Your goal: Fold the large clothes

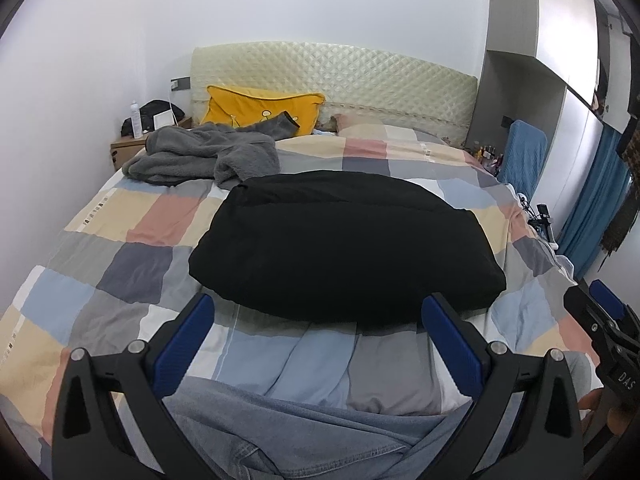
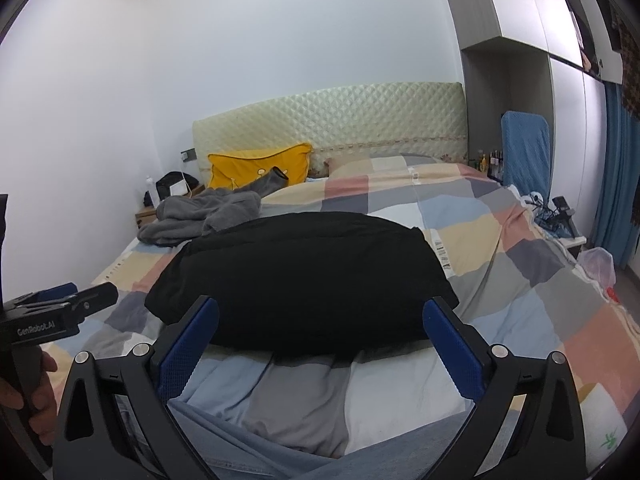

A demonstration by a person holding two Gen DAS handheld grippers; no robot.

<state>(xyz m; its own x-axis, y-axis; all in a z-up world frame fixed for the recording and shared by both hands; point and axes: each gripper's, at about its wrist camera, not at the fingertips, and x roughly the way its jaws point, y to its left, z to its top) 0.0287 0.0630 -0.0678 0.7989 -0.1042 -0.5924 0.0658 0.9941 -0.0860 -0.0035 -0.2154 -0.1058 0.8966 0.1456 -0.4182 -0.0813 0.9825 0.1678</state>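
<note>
bed [image 1: 120, 216]: checked cover | black folded garment [image 1: 344, 248] centre | grey fleece [image 1: 200, 156], yellow pillow [image 1: 260, 108] near headboard

a bed with a patchwork cover of pink, beige, grey and blue squares [image 1: 132, 220] fills the room, backed by a cream quilted headboard [image 1: 332, 80]. a mustard-yellow cushion [image 1: 256, 110] leans against the headboard at the left. beside the bed stands a small wooden nightstand [image 1: 126, 148] carrying a white spray bottle [image 1: 136, 119] and a black bag [image 1: 160, 110]. on the other side — a blue textured panel [image 2: 524, 152], a row of small bottles [image 2: 490, 160], blue curtains [image 2: 616, 168].
</note>
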